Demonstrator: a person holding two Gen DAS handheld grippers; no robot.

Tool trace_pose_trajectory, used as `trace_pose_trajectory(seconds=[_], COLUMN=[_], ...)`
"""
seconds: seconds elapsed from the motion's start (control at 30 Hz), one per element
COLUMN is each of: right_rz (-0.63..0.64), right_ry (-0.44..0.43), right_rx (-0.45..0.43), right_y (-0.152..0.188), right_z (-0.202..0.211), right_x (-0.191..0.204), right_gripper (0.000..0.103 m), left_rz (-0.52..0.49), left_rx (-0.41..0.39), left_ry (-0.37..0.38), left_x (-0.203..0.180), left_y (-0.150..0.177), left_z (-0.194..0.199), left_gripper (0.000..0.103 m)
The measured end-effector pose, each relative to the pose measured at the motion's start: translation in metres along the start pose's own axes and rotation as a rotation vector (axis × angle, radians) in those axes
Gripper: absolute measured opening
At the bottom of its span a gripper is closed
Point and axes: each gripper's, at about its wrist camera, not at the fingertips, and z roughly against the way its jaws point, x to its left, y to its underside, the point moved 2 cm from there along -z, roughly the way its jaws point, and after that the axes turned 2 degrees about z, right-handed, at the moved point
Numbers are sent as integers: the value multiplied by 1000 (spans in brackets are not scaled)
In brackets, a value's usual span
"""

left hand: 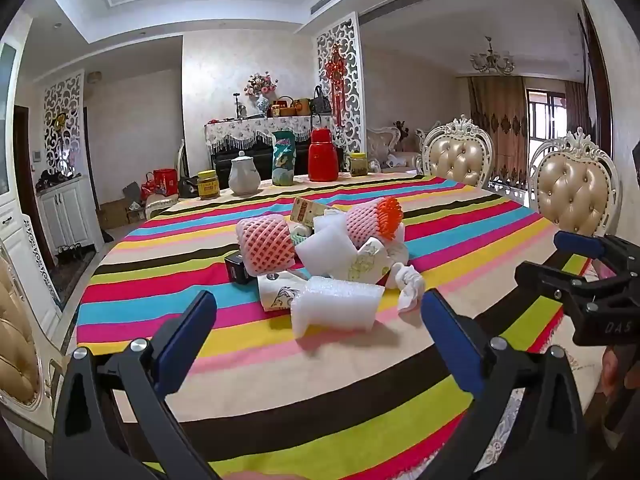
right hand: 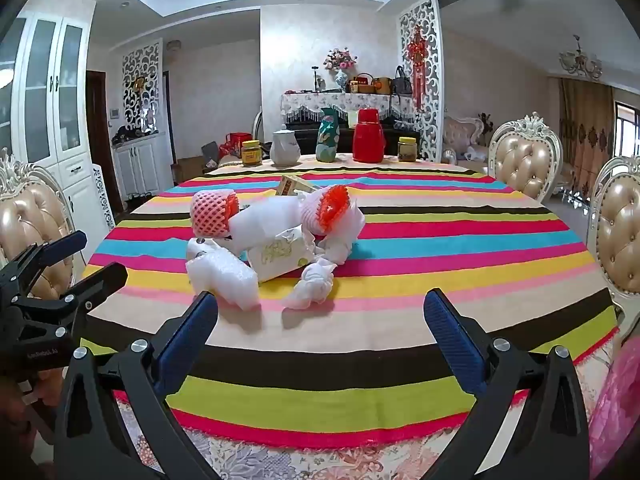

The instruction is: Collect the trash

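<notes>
A heap of trash lies mid-table on the striped cloth (left hand: 460, 248): a white foam sheet (left hand: 334, 304) nearest, a crumpled tissue (left hand: 410, 286), paper cups (left hand: 370, 260), two pink fruit nets (left hand: 266, 246), a small black box (left hand: 239, 267) and a yellow carton (left hand: 306, 211). My left gripper (left hand: 318, 324) is open and empty, just short of the foam sheet. My right gripper (right hand: 320, 320) is open and empty, in front of the tissue (right hand: 310, 286) and foam sheet (right hand: 224, 276). Each gripper shows in the other's view, the right (left hand: 576, 264) and the left (right hand: 76, 256).
At the table's far edge stand a yellow-lid jar (left hand: 208, 185), a white teapot (left hand: 244, 176), a teal bag (left hand: 283, 158), a red thermos (left hand: 323, 155) and another jar (left hand: 357, 164). Padded chairs (left hand: 576, 196) ring the table. A pink bag (right hand: 618, 404) hangs at lower right.
</notes>
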Motion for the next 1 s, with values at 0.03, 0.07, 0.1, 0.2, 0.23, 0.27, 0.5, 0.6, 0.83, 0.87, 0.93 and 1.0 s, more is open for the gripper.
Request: trace_pose_trajectory(seconds=[0.03, 0.07, 0.1, 0.2, 0.23, 0.27, 0.5, 0.6, 0.83, 0.87, 0.93, 1.0], right_rz=[1, 0, -1, -4, 0, -1, -2, -1, -2, -2, -2, -3], right_ry=[1, 0, 0, 1, -1, 0, 0, 1, -2, -2, -2, -1], right_rx=[0, -1, -2, -6, 1, 0, -3, -1, -1, -2, -1, -1], right_y=[0, 0, 0, 0, 0, 0, -1, -1, -1, -1, -2, -2], right_z=[0, 0, 1, 1, 0, 0, -1, -2, 4, 5, 1, 2], right_x=[0, 0, 0, 0, 0, 0, 1, 1, 0, 0, -2, -2], right_gripper=[96, 96, 96, 96, 96, 96, 96, 96, 96, 96, 96, 96], left_rz=[-2, -5, -8, -11, -10, -6, 1, 3, 3, 4, 7, 9], left_rx=[0, -1, -1, 3, 4, 4, 3, 4, 9, 9, 10, 12], left_ry=[0, 0, 0, 3, 3, 2, 4, 4, 6, 5, 6, 6], left_x=[0, 0, -1, -4, -5, -4, 2, 1, 3, 3, 3, 3], left_y=[0, 0, 0, 1, 2, 1, 2, 3, 3, 2, 2, 2], left_z=[0, 0, -1, -3, -4, 0, -1, 1, 0, 0, 0, 0], left_gripper=[99, 99, 99, 99, 99, 99, 99, 99, 99, 99, 99, 99])
